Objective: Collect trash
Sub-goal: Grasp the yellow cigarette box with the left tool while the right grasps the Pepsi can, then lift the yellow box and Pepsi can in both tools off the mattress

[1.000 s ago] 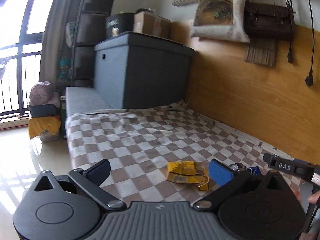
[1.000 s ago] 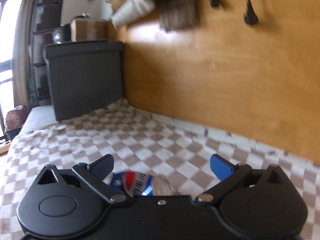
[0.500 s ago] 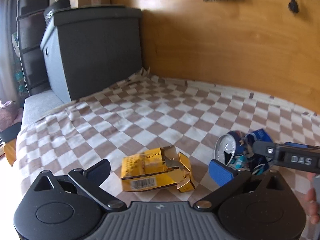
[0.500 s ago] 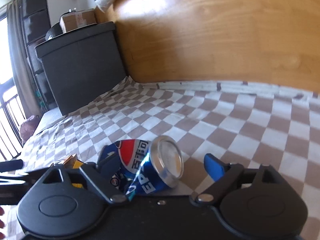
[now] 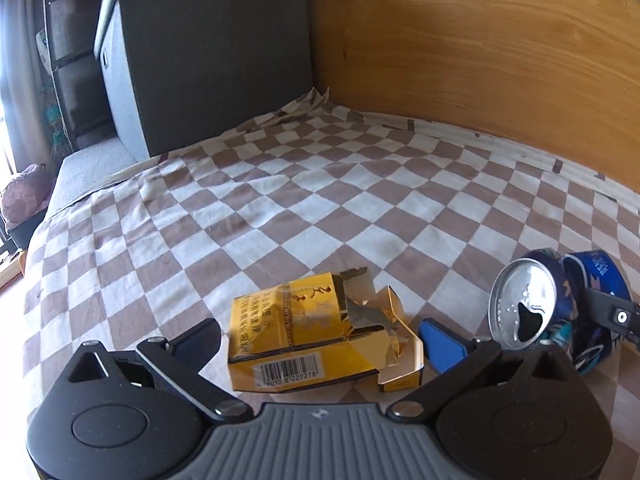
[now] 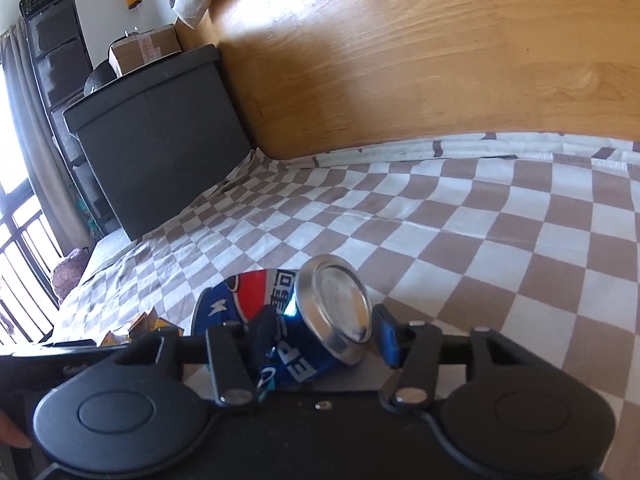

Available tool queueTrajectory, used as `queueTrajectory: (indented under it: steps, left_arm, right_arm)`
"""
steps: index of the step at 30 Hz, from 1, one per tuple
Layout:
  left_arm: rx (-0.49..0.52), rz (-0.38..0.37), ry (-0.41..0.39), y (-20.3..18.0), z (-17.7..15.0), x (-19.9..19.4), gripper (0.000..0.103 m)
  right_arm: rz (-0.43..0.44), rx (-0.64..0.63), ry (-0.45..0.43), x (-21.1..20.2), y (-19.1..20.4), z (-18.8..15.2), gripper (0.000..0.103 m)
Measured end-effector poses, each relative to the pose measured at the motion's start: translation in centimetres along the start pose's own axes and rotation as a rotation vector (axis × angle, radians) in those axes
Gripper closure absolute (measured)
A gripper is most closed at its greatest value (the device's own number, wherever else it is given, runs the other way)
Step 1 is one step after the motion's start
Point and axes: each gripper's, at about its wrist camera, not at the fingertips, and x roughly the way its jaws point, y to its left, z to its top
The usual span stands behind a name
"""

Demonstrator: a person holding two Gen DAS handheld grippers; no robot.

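Lying on its side on the checked sheet (image 5: 320, 200) is a crushed blue can (image 6: 288, 320), its silver base turned toward the right wrist camera and its opened top facing the left one. The right gripper (image 6: 324, 332) has just been closing, with the can between its jaws; the dark finger presses into the dented side and the blue finger (image 6: 386, 334) sits against the rim of the base, so the can is clamped.

Second item: a torn yellow cigarette pack (image 5: 320, 336), flap ripped open with gold foil showing, barcode on the near face. It lies flat on the sheet between the jaws of the left gripper (image 5: 320, 338), which stand wide apart; neither the dark pad (image 5: 196, 340) nor the blue one appears to touch it. The can rests just to the right of the pack, close but apart.

Surroundings: a wooden wall panel (image 5: 480, 60) along the far edge of the sheet; a dark grey storage box (image 5: 208, 52) at the far left corner, with a cardboard box (image 6: 144, 50) on top; a window with railings (image 6: 16, 240) at far left.
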Motion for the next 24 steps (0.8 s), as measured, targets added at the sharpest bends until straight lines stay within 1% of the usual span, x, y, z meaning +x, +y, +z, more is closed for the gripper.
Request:
queueTrajectory:
  steps: [1,2,6,11,20,24]
  left_arm:
    - [0.007,0.008,0.007,-0.2,0.0,0.3,0.000]
    - [0.011,0.009,0.013,-0.3,0.0,0.5,0.000]
    - [0.013,0.014,-0.002,-0.5,-0.3,0.9,0.003]
    - [0.014,0.010,-0.020,-0.7,-0.4,0.6,0.007]
    - [-0.001,-0.019,-0.083,-0.9,-0.4,-2.1,0.008]
    - [-0.031,-0.023,-0.104,-0.3,-0.6,-3.7,0.008]
  right_arm:
    - [0.004,-0.014,0.000,-0.1,0.1,0.0,0.060]
    - [0.005,-0.027,0.001,-0.3,0.3,0.1,0.062]
    - [-0.001,-0.062,0.013,-0.5,0.5,0.2,0.064]
    - [-0.011,-0.043,0.002,-0.8,0.1,0.3,0.067]
    - [-0.031,-0.038,-0.013,-1.1,-0.1,0.4,0.071]
    - [-0.017,-0.036,-0.026,-1.4,0.1,0.4,0.072]
